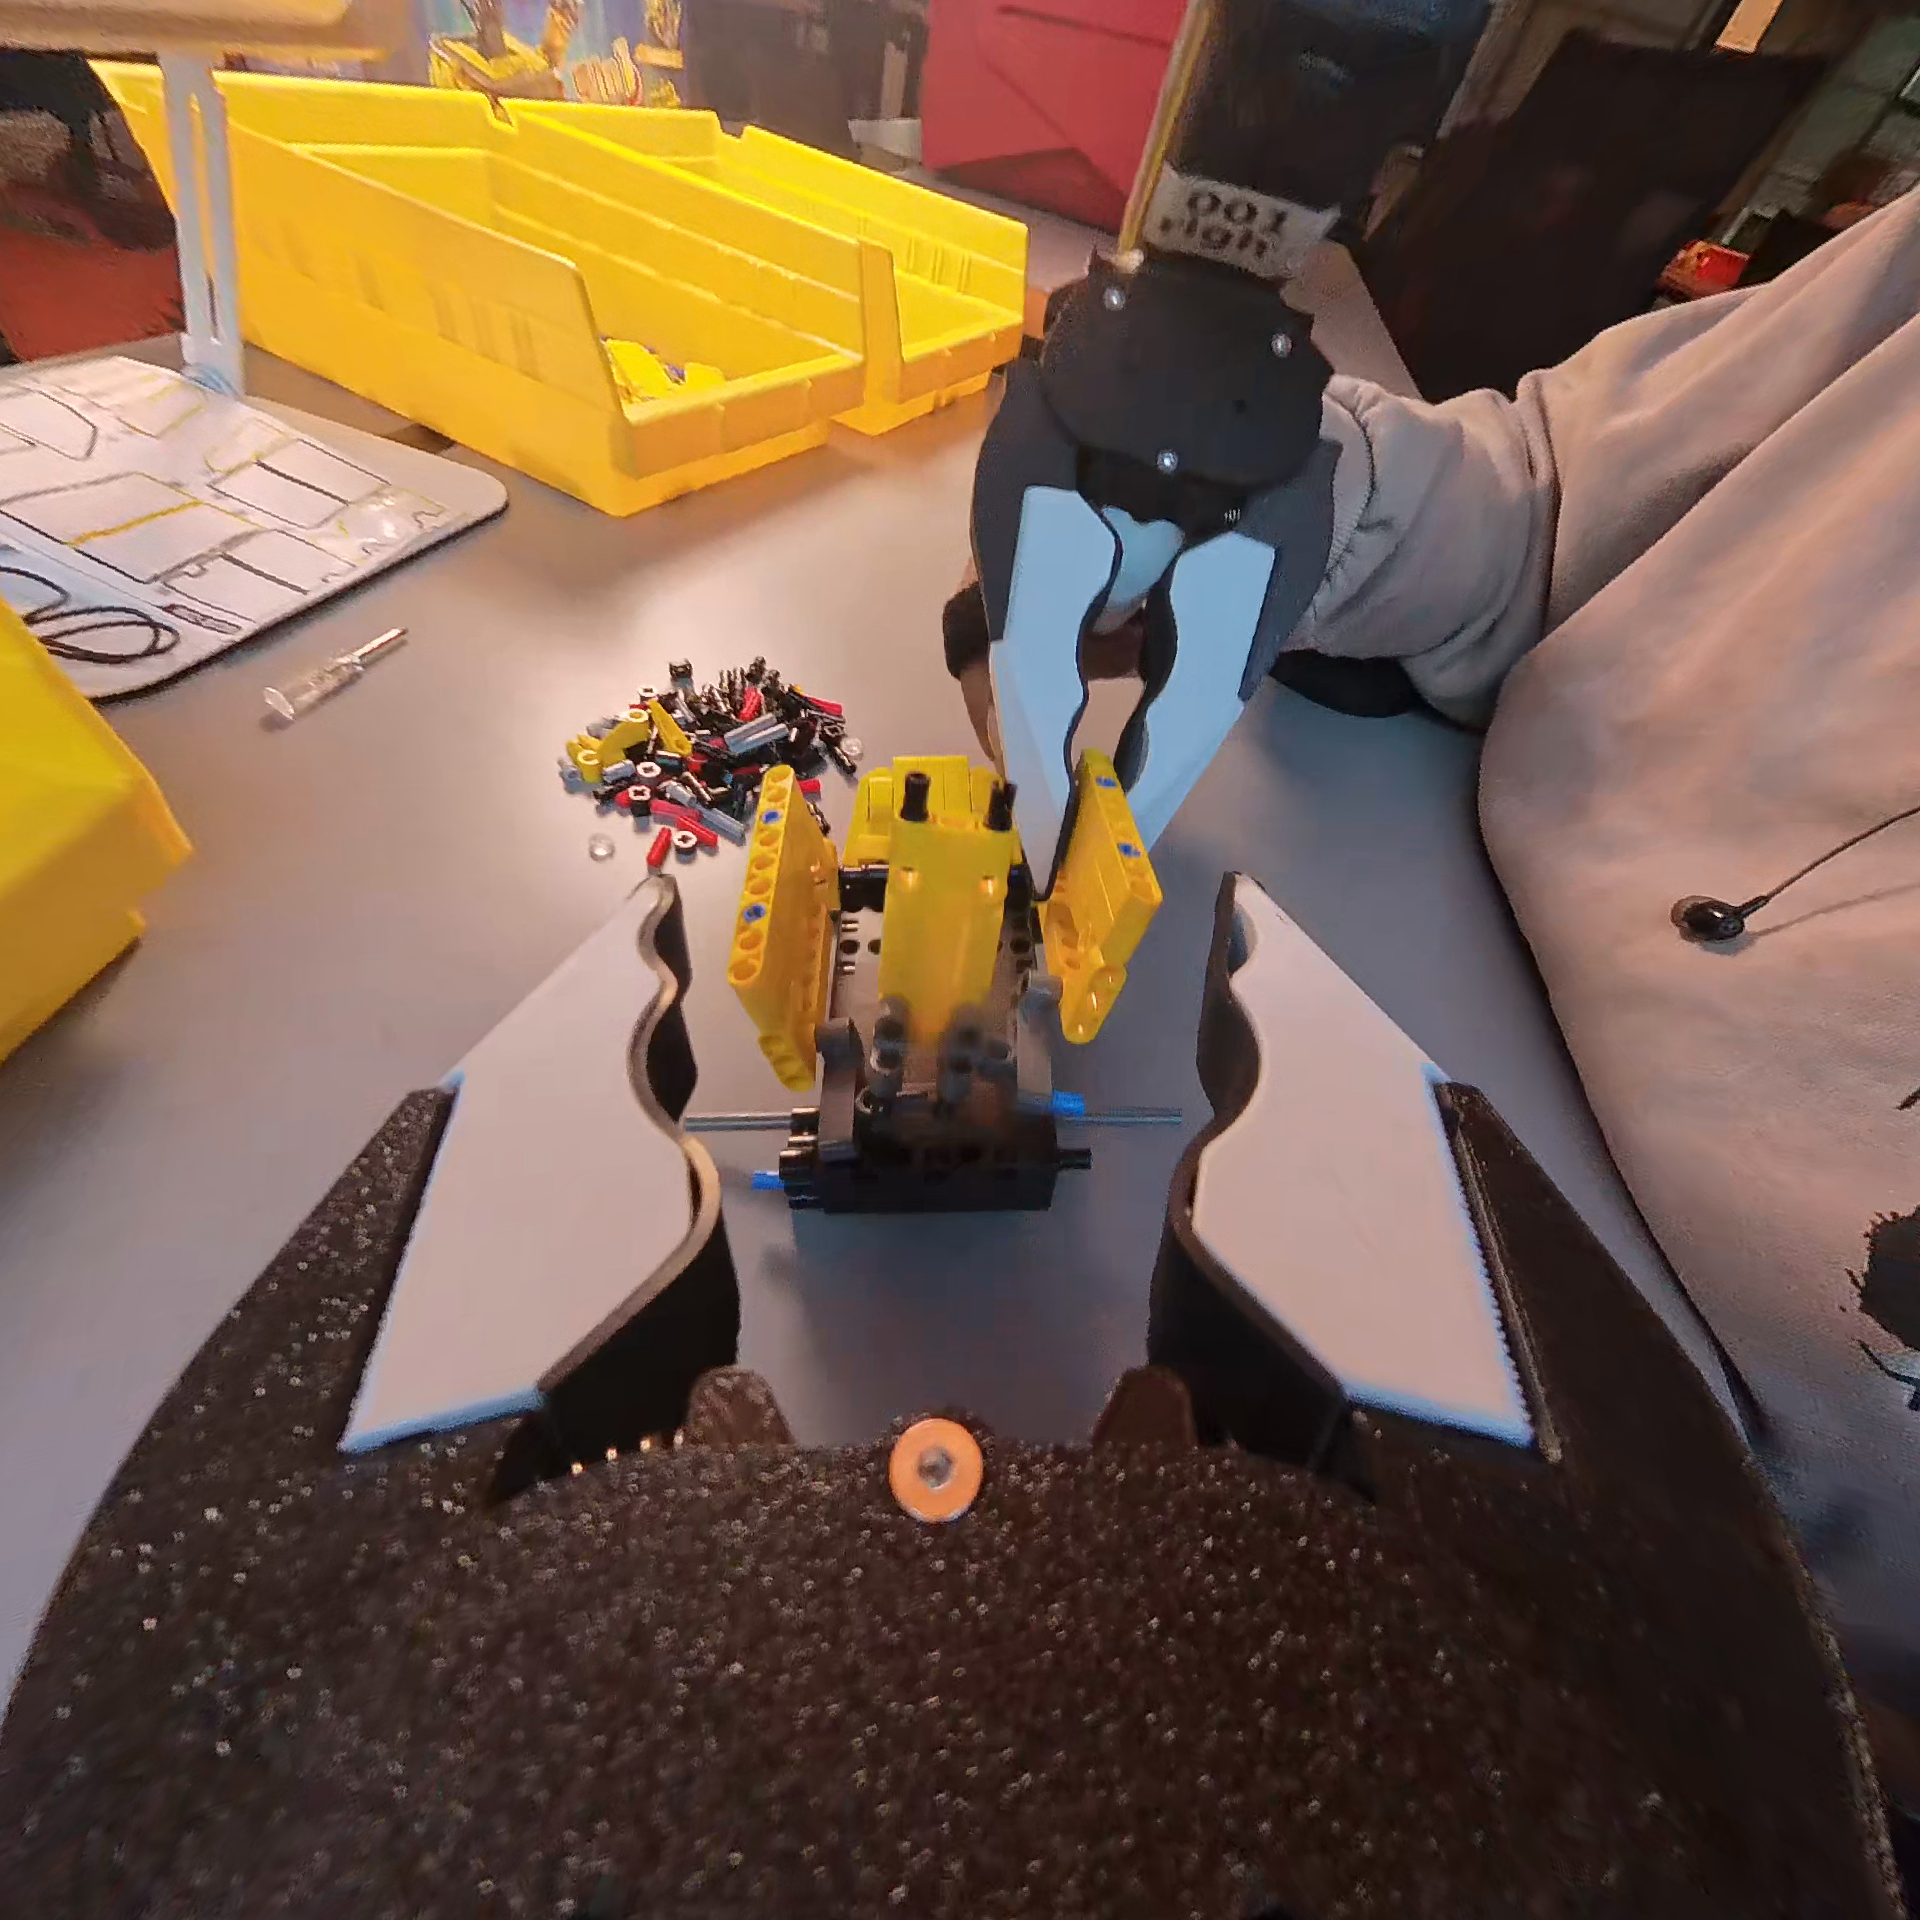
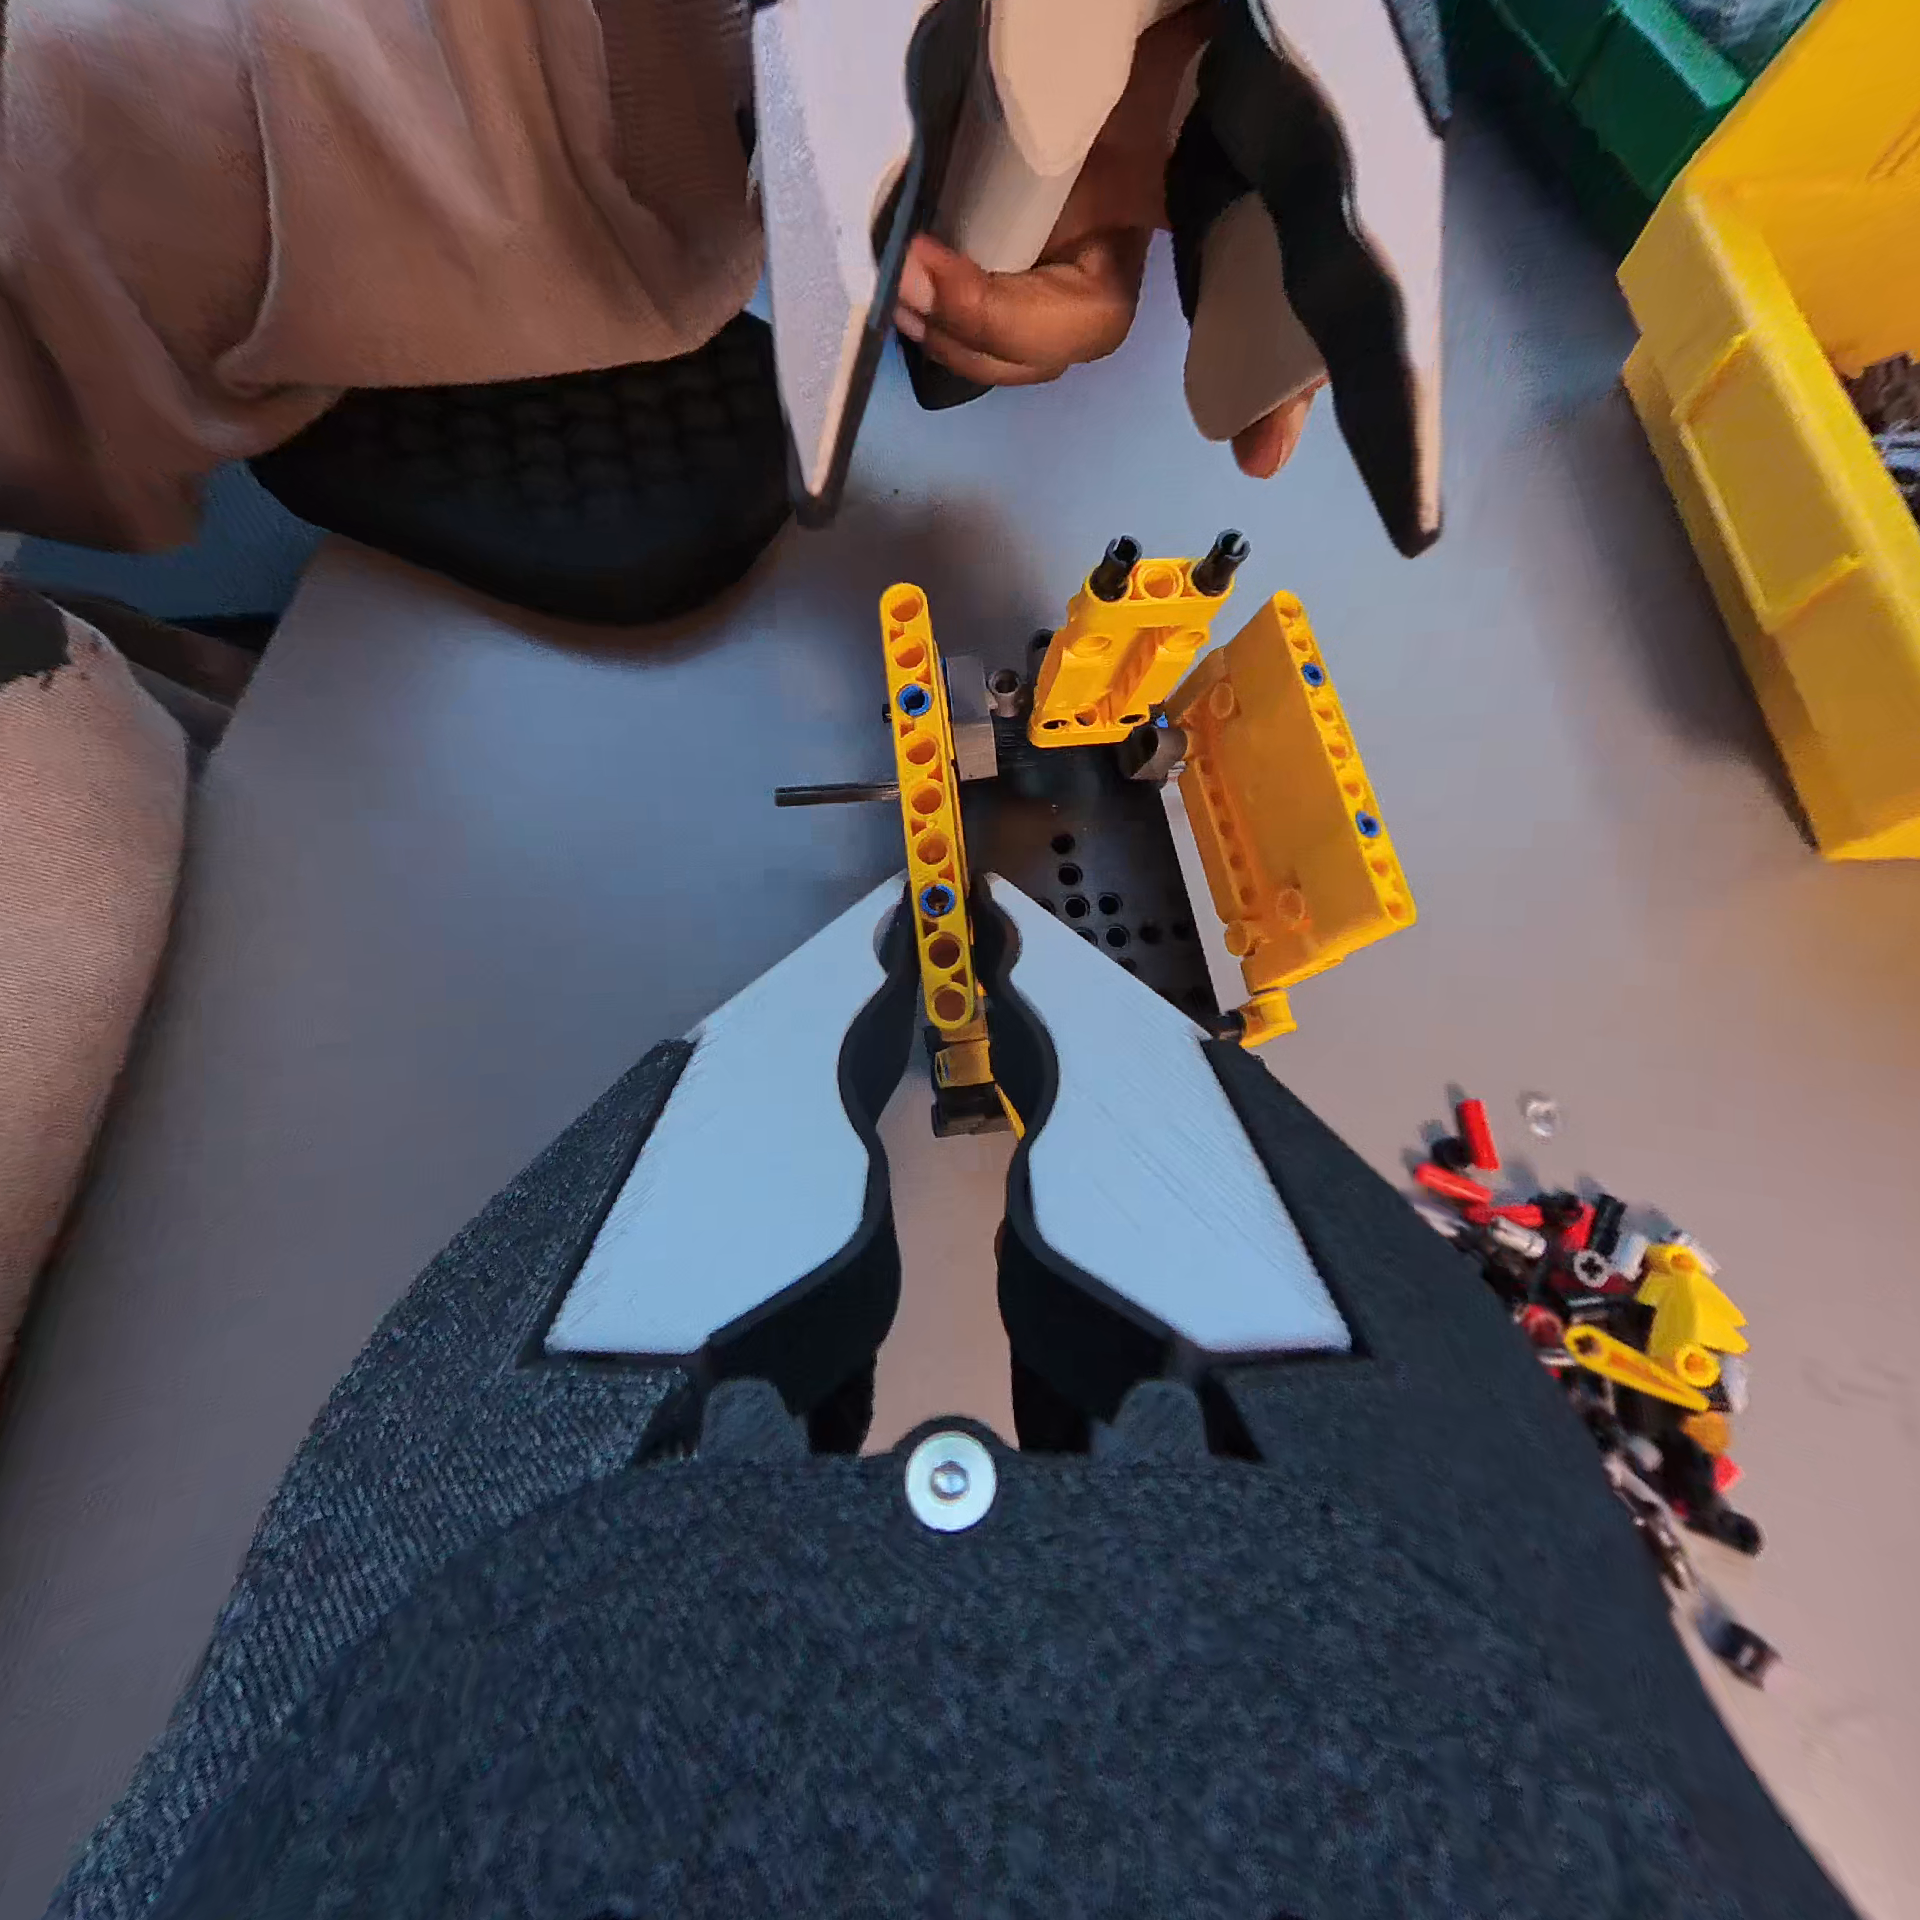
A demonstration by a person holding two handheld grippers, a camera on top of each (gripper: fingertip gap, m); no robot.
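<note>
A yellow and black brick-built model (image 1: 935, 1153) stands on the grey table, with a thin axle sticking out at both sides. My left gripper (image 1: 951, 904) is open, one finger on each side of the model and clear of it. My right gripper (image 2: 945, 894) is shut on the model's upright yellow side panel (image 2: 930, 810), near its lower end. In the left wrist view the right gripper (image 1: 1049, 862) comes down from above onto that panel (image 1: 1101, 904). The other yellow side panel (image 2: 1288, 790) leans outward. The open left gripper (image 2: 1117, 525) shows at the top of the right wrist view.
A pile of small red, black, grey and yellow parts (image 1: 717, 753) lies beyond the model and also shows in the right wrist view (image 2: 1600, 1309). Yellow bins (image 1: 623, 312) stand at the back left. A white mat (image 1: 208, 509) and a small clear tube (image 1: 332, 675) lie at the left. A person's beige sleeve (image 1: 1662, 520) is at the right.
</note>
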